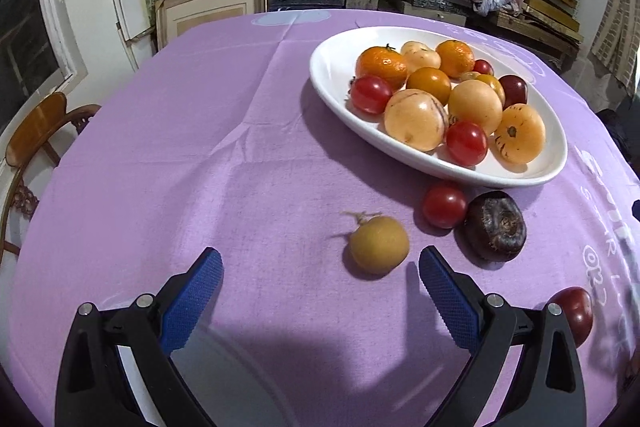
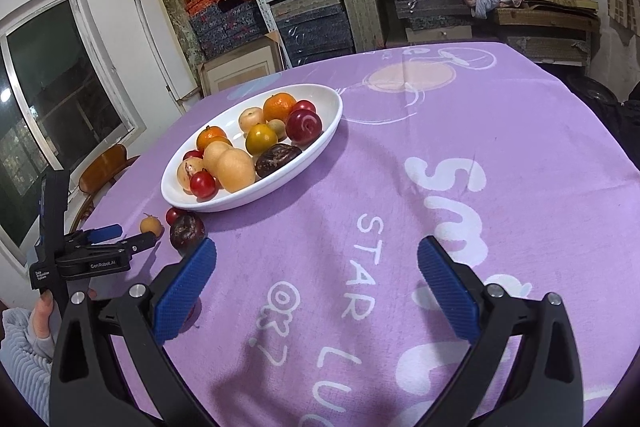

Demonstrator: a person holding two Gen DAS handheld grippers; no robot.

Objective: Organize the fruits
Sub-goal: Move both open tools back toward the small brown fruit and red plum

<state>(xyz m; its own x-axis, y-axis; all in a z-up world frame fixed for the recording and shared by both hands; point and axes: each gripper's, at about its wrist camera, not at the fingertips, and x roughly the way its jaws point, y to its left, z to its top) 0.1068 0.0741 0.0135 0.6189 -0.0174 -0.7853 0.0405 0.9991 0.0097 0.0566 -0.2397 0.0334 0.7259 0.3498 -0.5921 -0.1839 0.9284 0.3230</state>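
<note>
Plainly both sets of tongs stand open and empty: the left tongs point(image 1: 320, 277) hover over the purple worktop point(image 1: 160, 147) with the small yellow fruit point(image 1: 378, 244) near their one-o'clock pad, a cherry tomato point(image 1: 445, 206) and a dark wrinkled fruit point(image 1: 495, 225) further toward two o'clock beside the heaped white dish point(image 1: 332, 67), while the right tongs point(image 2: 316, 277) face bare cloth. The round fruit could roll off if a pad nudges it off-centre (its stem also sticks up). Readable writing: "GenRobot.AI" on the left tool, "STAR" on the cloth.
</note>
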